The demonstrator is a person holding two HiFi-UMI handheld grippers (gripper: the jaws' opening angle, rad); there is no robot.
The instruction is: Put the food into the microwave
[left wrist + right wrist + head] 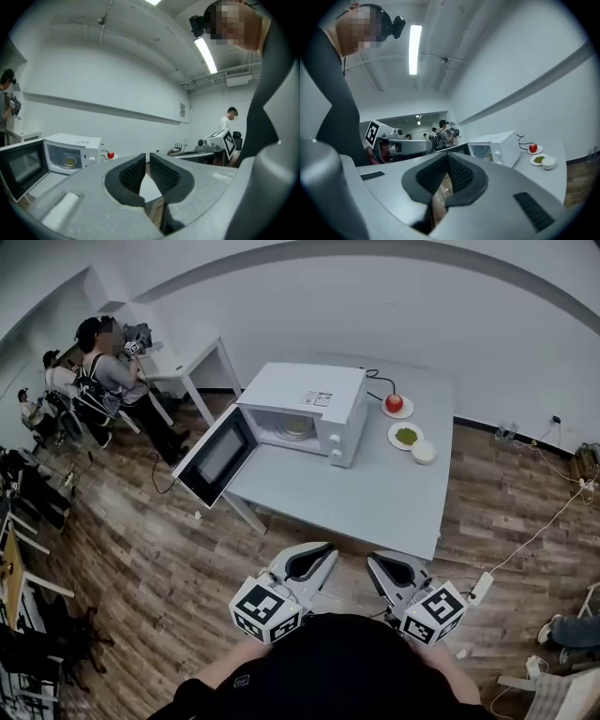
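Fingers (133, 172) of the left gripper (146, 158) are drawn together to a sliver with nothing between them. Those of the right gripper (448, 157) meet at the tips and are also empty. Both grippers hang near the person's body, well short of the counter (375, 498).

The microwave (309, 390) stands with its door (217, 457) swung wide to the left, and something yellowish on a dish (296, 426) lies inside. An apple (394, 403) on a saucer, a plate of green food (406, 436) and a small white bowl (424, 452) sit just to the right of it.

That fits either one dish in with more to follow, or loading over and only the door left to close. Whichever it is, the fingers must spread before taking any rim, a plate should travel level, and the open door wants a wide berth.
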